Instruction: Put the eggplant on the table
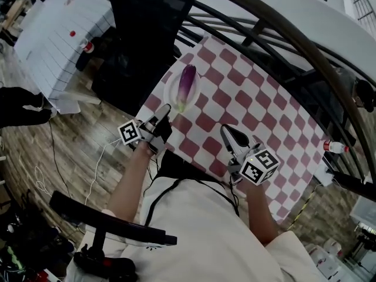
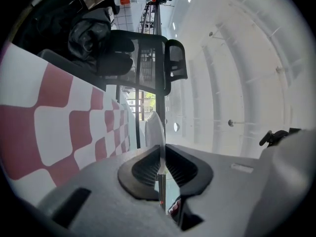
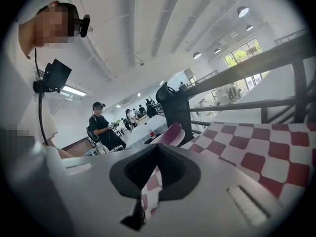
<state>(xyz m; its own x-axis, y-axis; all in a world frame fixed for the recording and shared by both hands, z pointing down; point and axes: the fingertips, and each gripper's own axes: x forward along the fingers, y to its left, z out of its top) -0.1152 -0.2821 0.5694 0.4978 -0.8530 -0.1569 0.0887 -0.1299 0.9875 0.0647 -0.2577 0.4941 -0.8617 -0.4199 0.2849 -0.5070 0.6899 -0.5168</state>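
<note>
Head view has the eggplant [image 1: 187, 81] lying on a small white plate [image 1: 171, 94] at the left-hand edge of the table [image 1: 294, 151]. Its green stem end points toward the person and the purple bulb points away.

From where I stand it looks light and firm with a glossy skin, so I'd expect it to slip under hard pads and roll on its round belly. The thick purple middle, taken across its width, seems the safest hold, since the stem end tapers.

The left gripper [image 1: 164, 111] sits just beside the plate's near rim, jaws closed to a hairline with nothing in them. The right gripper [image 1: 228, 133] hangs over the table nearer the person, well apart from the plate, tips together and empty.

A red-and-white checked cloth [image 1: 258, 110] covers the table and may let the plate slide. Dark railings [image 1: 282, 34] curve past the far side, a black office chair [image 1: 147, 16] stands behind the plate, and the floor [image 1: 76, 134] is wood planks.
</note>
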